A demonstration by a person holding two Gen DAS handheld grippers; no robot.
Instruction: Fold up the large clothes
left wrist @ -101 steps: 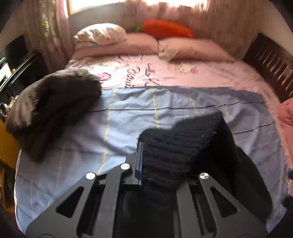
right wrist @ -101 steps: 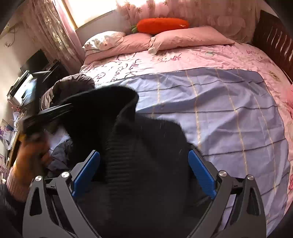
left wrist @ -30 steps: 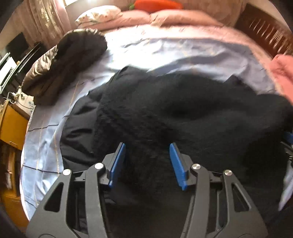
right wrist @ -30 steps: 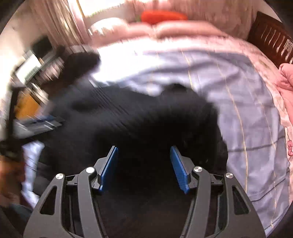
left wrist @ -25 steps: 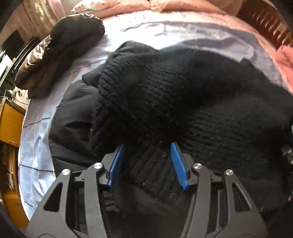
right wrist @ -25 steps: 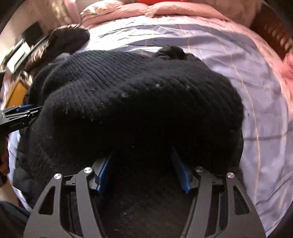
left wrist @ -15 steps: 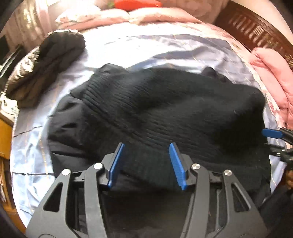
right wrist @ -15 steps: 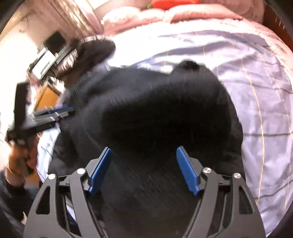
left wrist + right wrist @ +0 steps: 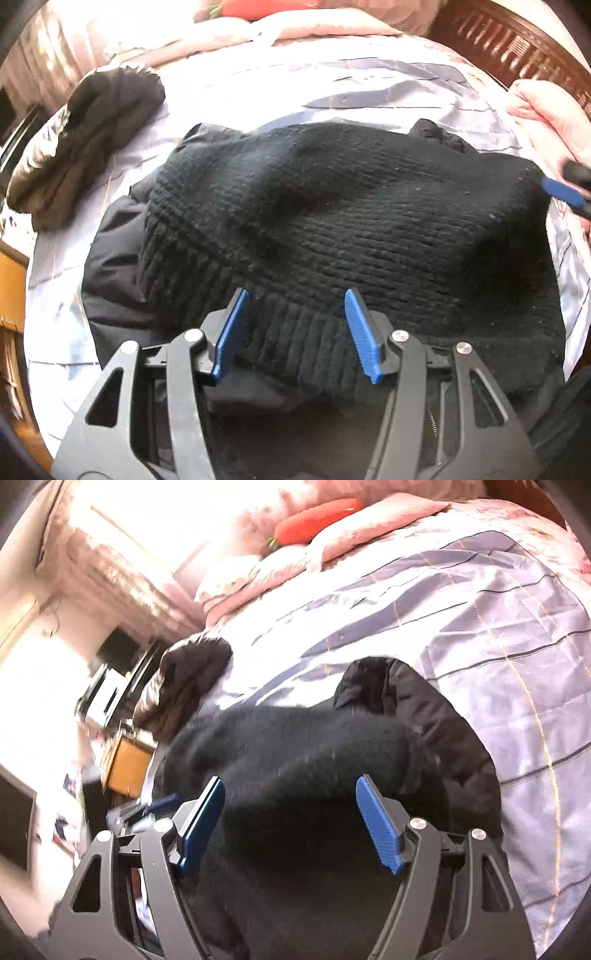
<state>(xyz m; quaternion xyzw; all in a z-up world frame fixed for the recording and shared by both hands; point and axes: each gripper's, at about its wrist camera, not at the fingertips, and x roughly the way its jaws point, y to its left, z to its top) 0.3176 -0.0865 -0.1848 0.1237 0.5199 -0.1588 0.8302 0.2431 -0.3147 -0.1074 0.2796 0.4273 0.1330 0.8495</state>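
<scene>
A black knitted sweater (image 9: 351, 206) lies spread on the lilac bed sheet (image 9: 288, 92), on top of a smooth black garment (image 9: 110, 266). My left gripper (image 9: 295, 325) is open, its blue fingers on either side of the ribbed hem, touching nothing. My right gripper (image 9: 291, 819) is open just above the sweater (image 9: 295, 775); the black garment (image 9: 424, 709) shows beyond it. Its blue tip appears in the left wrist view (image 9: 565, 192) at the sweater's right end.
A dark puffy jacket (image 9: 85, 133) lies heaped at the bed's left edge, also in the right wrist view (image 9: 184, 679). Pink pillows (image 9: 332, 535) and an orange carrot cushion (image 9: 314, 517) lie at the head. A wooden headboard (image 9: 517, 44) stands right, a yellow cabinet (image 9: 129, 768) left.
Both grippers held the sweater lifted, laid it flat on the bed and opened. Over the last second both pulled back a little, and the right wrist view swung left.
</scene>
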